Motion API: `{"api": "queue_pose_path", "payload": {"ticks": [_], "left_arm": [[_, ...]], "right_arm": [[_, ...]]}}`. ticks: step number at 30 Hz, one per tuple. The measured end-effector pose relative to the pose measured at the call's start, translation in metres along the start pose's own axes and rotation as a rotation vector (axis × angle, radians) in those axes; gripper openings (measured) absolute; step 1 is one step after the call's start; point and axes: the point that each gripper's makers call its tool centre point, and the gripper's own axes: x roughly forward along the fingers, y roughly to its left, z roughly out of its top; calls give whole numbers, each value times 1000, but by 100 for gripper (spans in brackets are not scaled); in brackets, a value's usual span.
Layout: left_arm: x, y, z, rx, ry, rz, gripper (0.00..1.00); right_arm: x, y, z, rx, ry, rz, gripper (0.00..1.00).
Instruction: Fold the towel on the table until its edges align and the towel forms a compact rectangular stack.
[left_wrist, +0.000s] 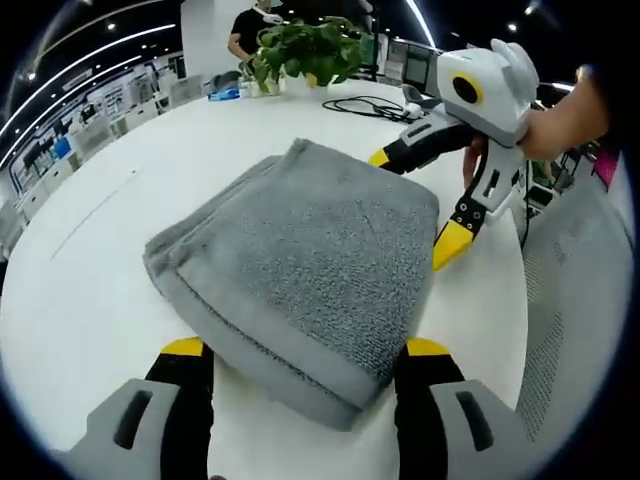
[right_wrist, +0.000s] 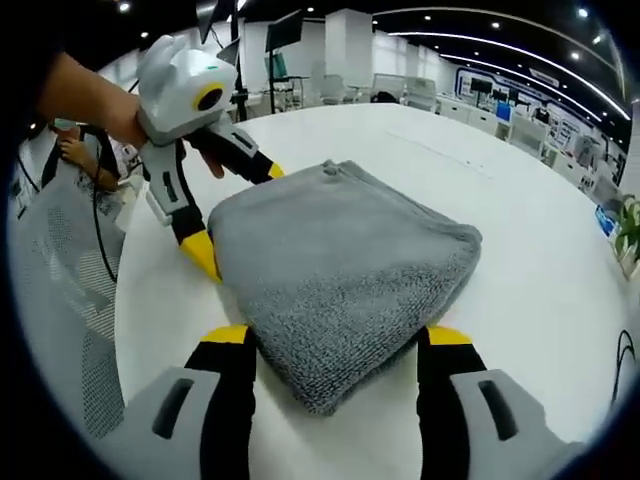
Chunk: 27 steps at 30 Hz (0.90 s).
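Note:
A grey towel (left_wrist: 300, 270) lies folded into a thick stack on the white table (left_wrist: 90, 260). My left gripper (left_wrist: 305, 350) is open, its yellow-tipped jaws standing on either side of the towel's near corner. The right gripper (left_wrist: 415, 200), held by a hand, comes in from the right, open at the towel's far right corner. In the right gripper view the same towel (right_wrist: 340, 260) has its near corner between the wide jaws of my right gripper (right_wrist: 337, 335). There the left gripper (right_wrist: 236, 213) spans the opposite corner, also open.
A potted plant (left_wrist: 310, 50) and black cables (left_wrist: 370, 105) sit at the table's far side, with a person (left_wrist: 250, 30) behind them. A mesh chair (left_wrist: 570, 300) stands by the table edge; it is the chair (right_wrist: 60, 270) at the left of the right gripper view.

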Motion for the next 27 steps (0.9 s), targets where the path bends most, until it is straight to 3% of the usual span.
{"api": "queue_pose_path", "payload": {"ticks": [12,27], "left_arm": [[13,36,15,7,16,-4,76],[25,67,30,20,13,-11,76]], "right_arm": [[20,-29,14,-1,2,-25,65],[35,-57,29,8,-7,-58,65]]}}
